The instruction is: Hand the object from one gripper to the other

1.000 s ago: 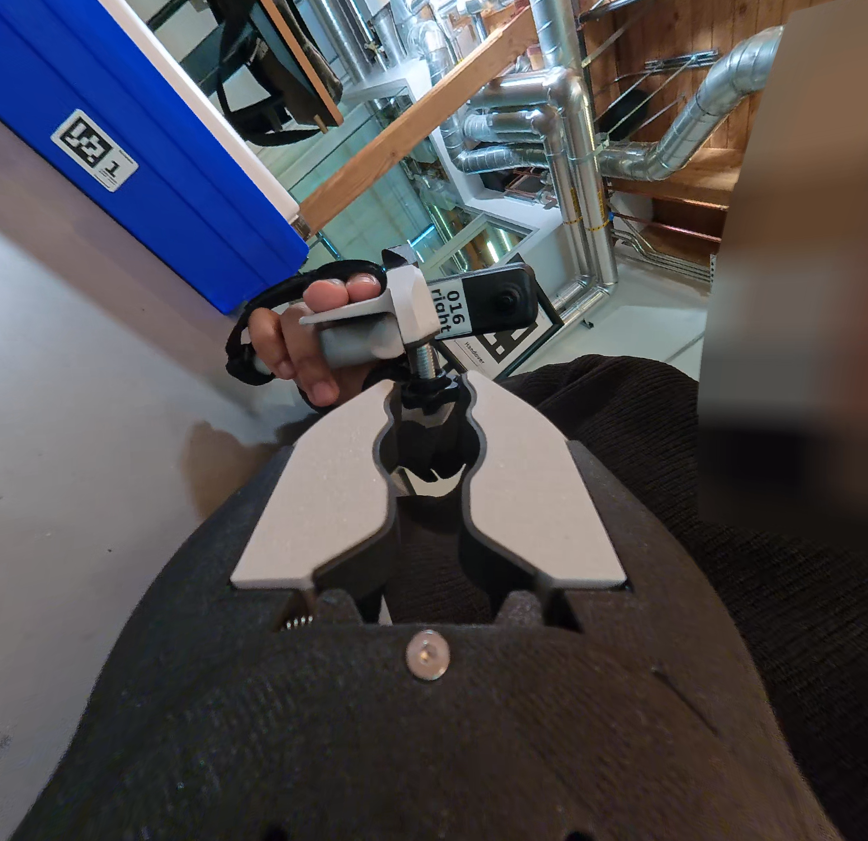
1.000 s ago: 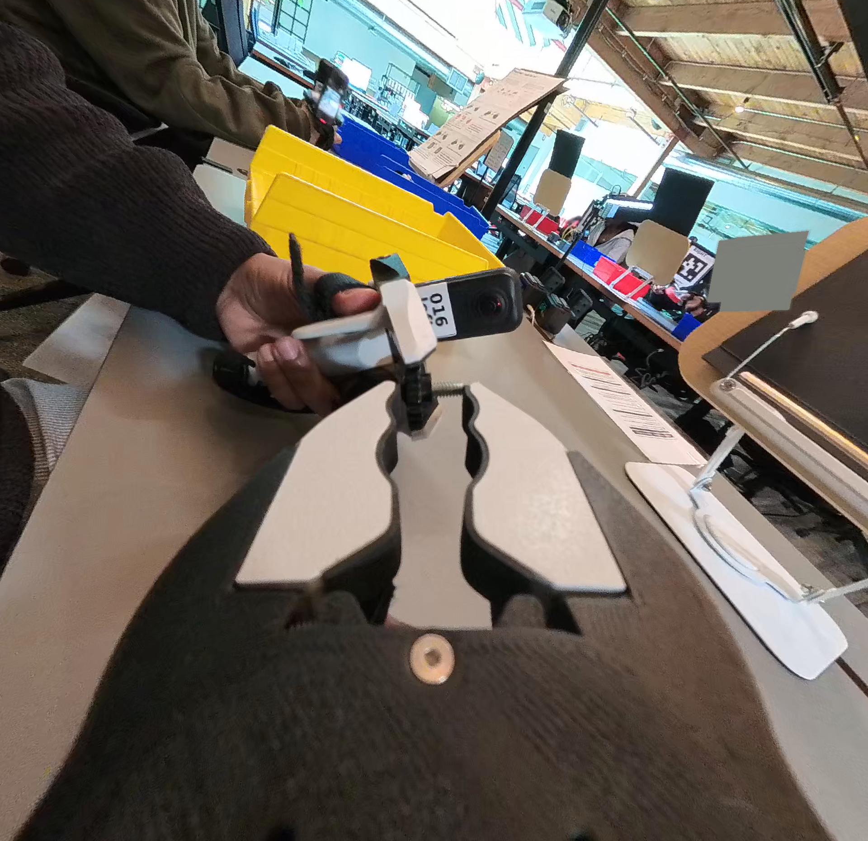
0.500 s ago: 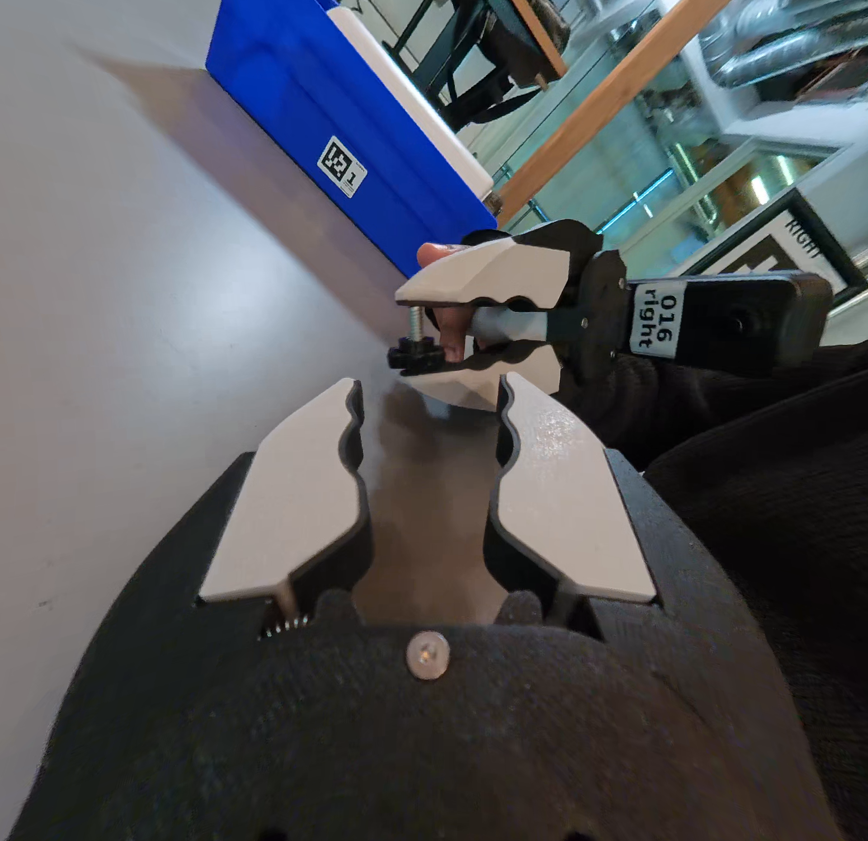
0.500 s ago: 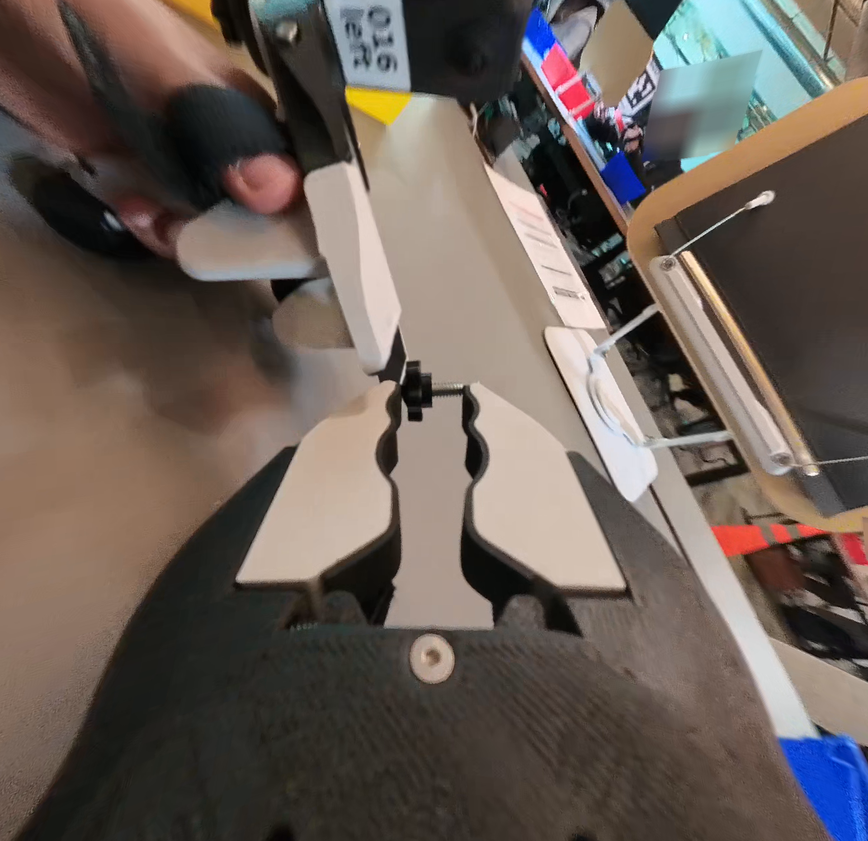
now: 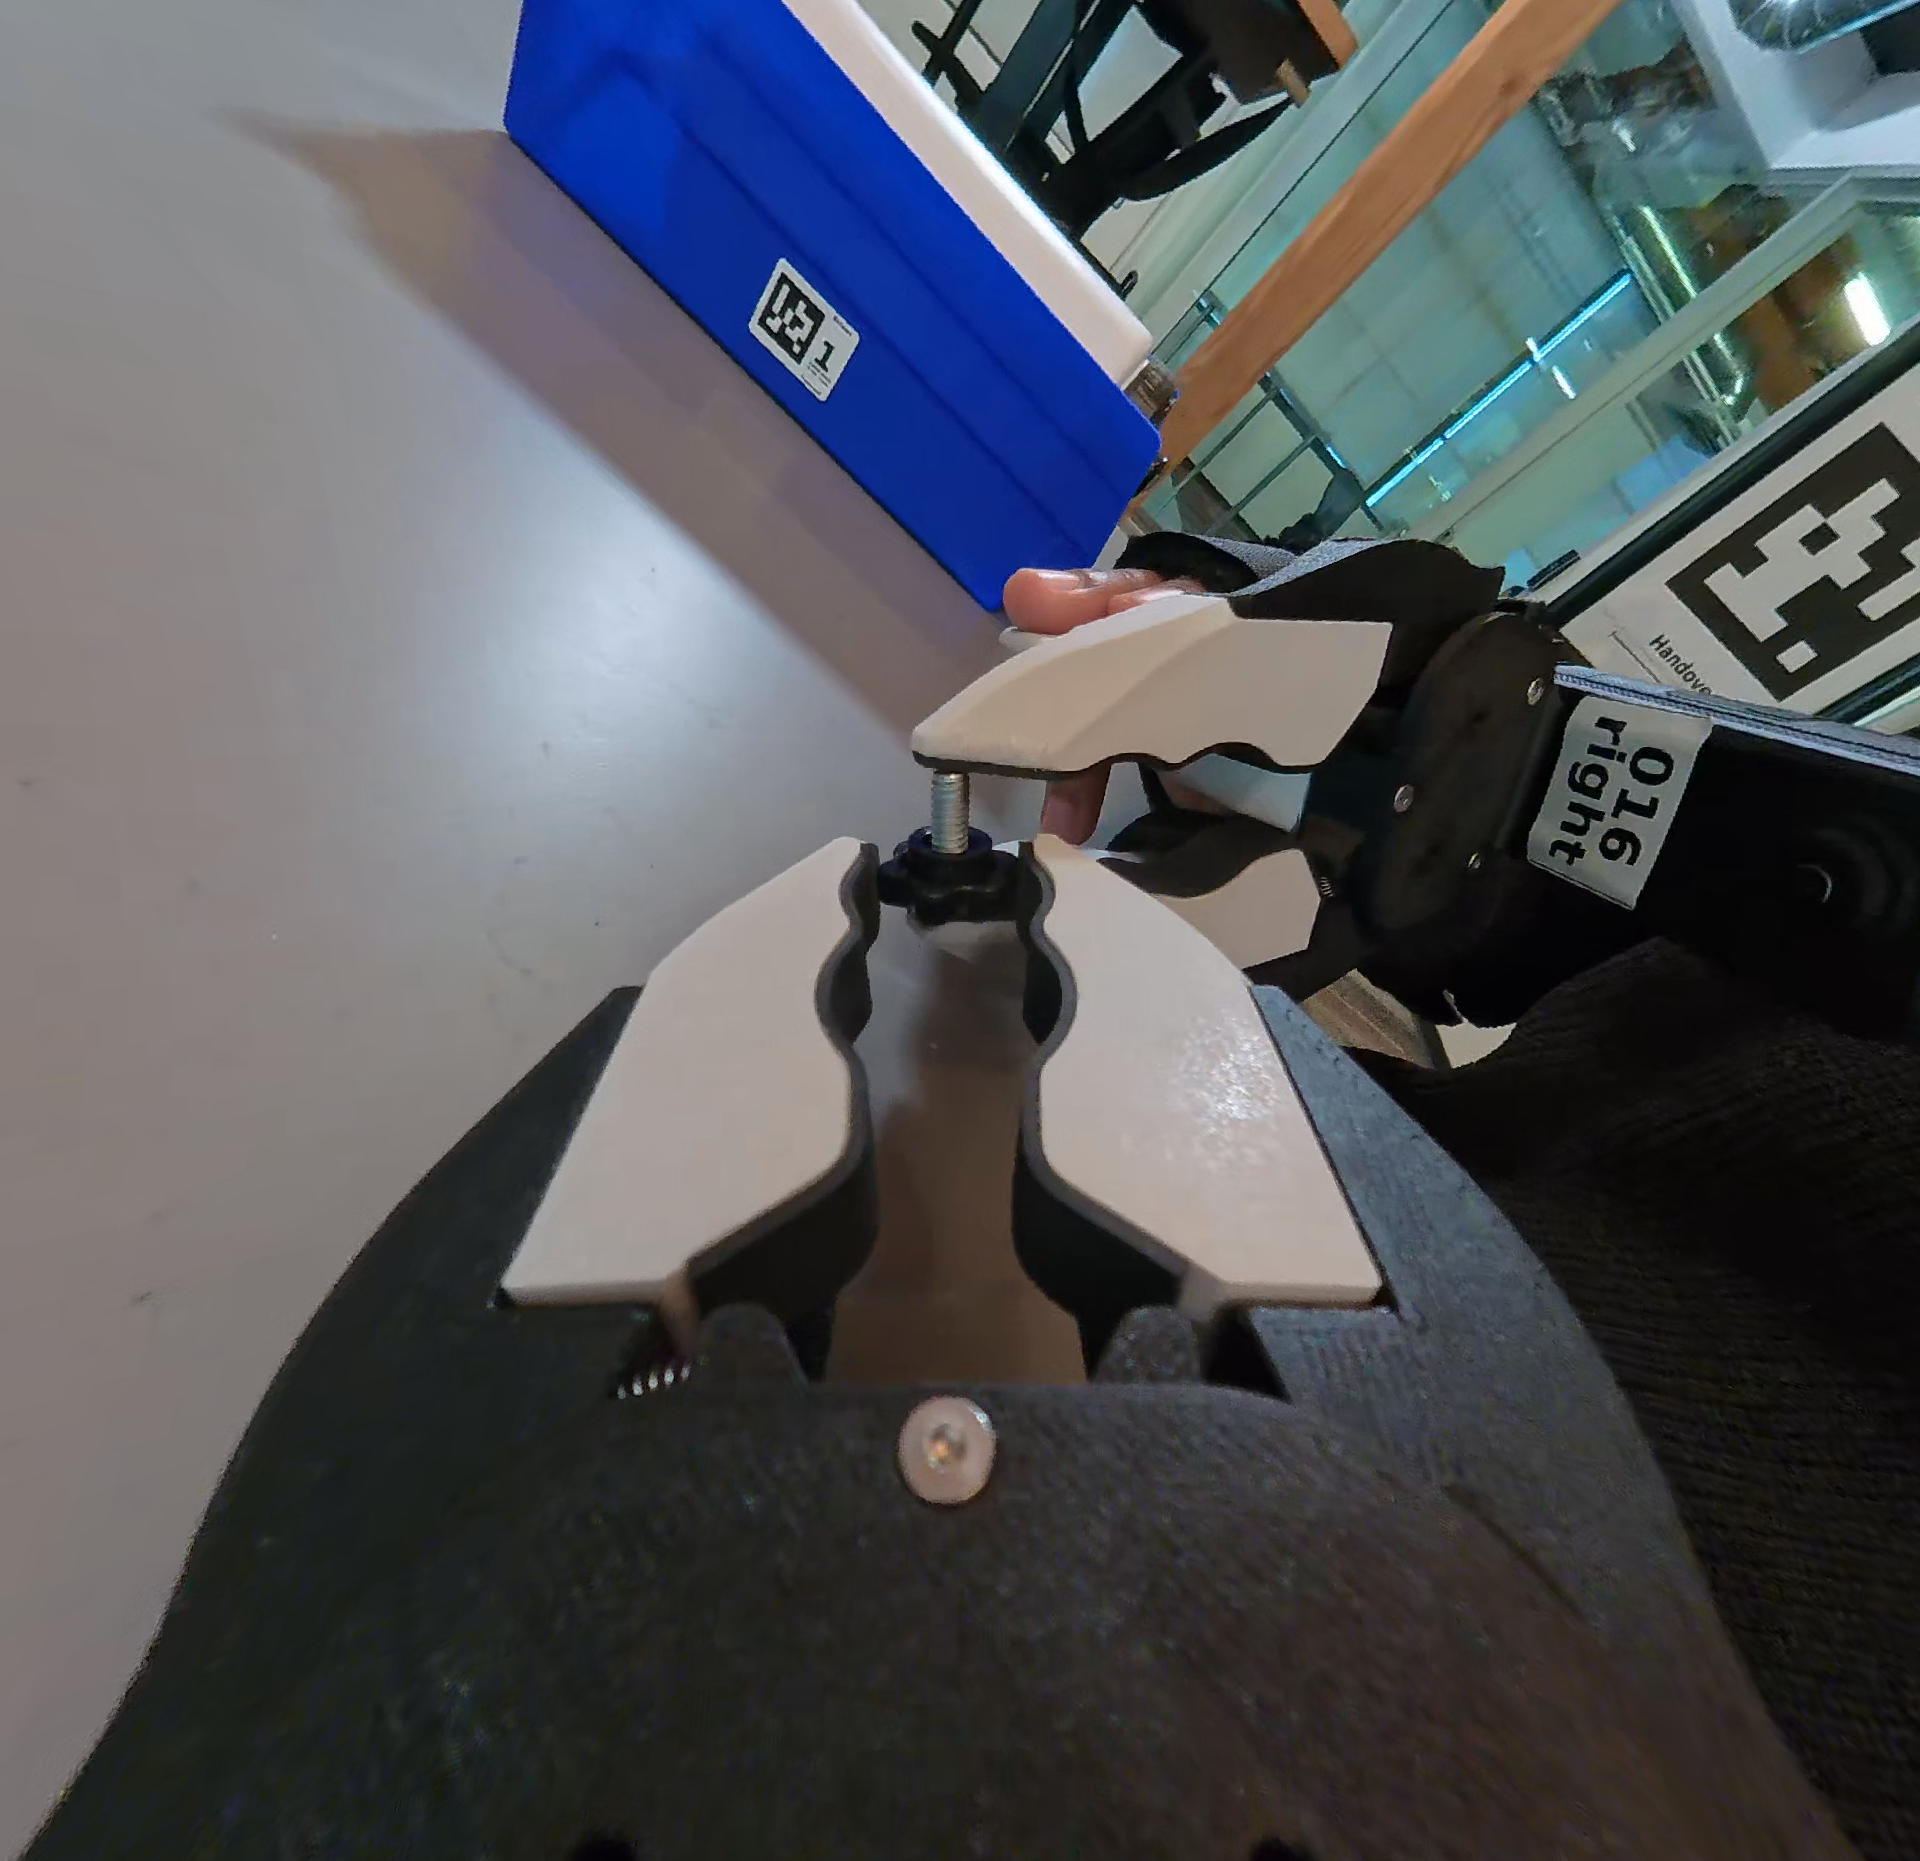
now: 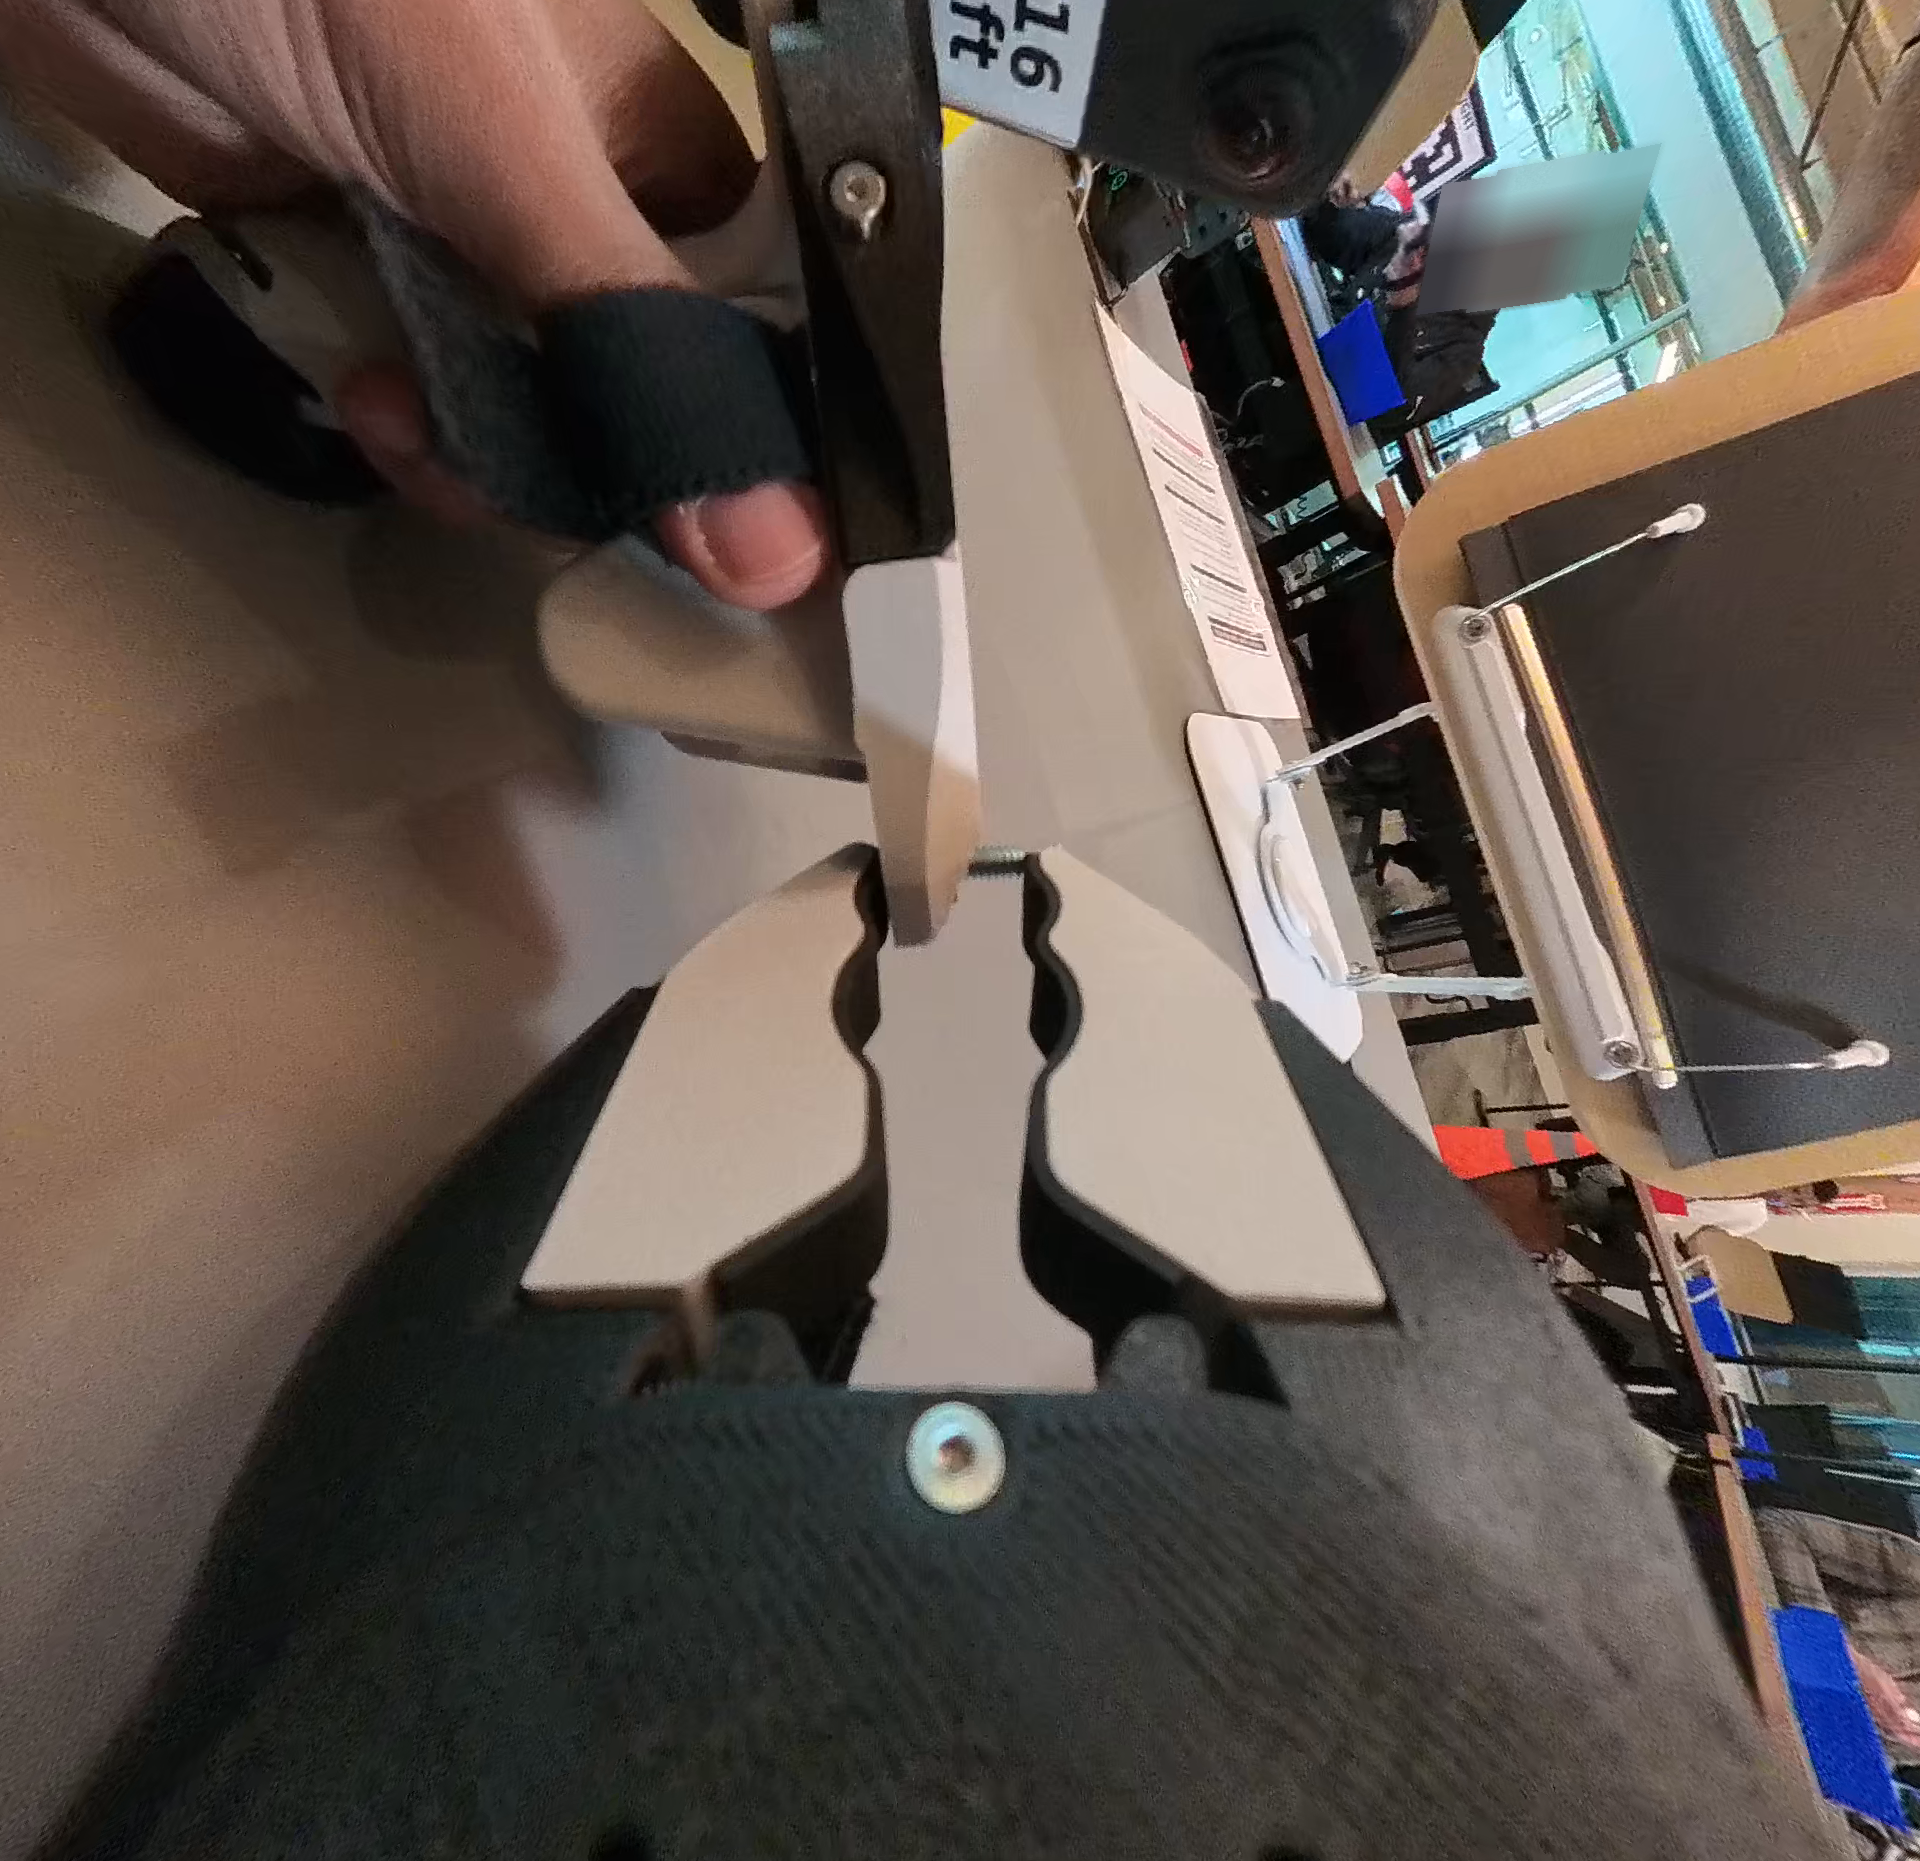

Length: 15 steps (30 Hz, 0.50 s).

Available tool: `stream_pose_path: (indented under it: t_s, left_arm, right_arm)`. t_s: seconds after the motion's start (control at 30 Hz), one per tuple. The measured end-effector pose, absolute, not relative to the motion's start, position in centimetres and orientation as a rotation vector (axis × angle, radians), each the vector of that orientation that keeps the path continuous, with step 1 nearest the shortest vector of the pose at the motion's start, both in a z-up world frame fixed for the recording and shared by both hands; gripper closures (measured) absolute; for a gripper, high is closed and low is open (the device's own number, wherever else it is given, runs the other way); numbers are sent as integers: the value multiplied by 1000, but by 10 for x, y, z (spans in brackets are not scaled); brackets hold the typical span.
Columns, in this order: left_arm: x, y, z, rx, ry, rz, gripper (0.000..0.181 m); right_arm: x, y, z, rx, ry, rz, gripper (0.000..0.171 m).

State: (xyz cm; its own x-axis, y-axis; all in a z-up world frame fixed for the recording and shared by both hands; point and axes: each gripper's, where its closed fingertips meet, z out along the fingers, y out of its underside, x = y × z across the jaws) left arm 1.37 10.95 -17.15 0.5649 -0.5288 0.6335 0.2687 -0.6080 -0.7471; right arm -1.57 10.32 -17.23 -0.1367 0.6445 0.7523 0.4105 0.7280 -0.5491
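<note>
The object is a knob screw point(image 5: 948, 819) with a black star knob and a silver threaded stud. In the left wrist view my left gripper point(image 5: 951, 892) is shut on the black knob, one fingertip on each side. My right gripper point(image 5: 954, 845) comes in from the right and clamps the screw end to end, upper finger on the stud tip, lower finger under the knob. In the right wrist view my right gripper point(image 6: 956, 866) shows a bit of the stud point(image 6: 997, 855) between its tips. A finger point(image 6: 914, 772) of the left gripper hides the knob there.
A blue bin point(image 5: 831, 253) with a square tag stands on the grey table point(image 5: 312, 668) behind the grippers. A white stand base with a wire point(image 6: 1278, 876), a paper sheet point(image 6: 1195, 523) and a black board on a wooden holder point(image 6: 1714, 772) lie to the right. The tips of both grippers are at nearly the same place.
My left gripper was open and short of the screw half a second ago; it has moved up and closed on the knob. My right gripper keeps its grip.
</note>
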Motion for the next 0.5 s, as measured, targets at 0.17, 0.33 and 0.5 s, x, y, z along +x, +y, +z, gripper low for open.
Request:
stream_pose_path:
  t_s: [0.17,0.33,0.5]
  left_arm:
    - [13,109,-169,-1904,202,-1158,155]
    - [10,108,-156,-1800,126,-1322,155]
    - [6,102,-130,-1552,-6,-1691,155]
  right_arm:
    - [-18,105,-166,-811,-1720,253,131]
    - [-21,109,-163,-880,-1678,382,101]
    - [-19,101,-155,-949,-1637,755,101]
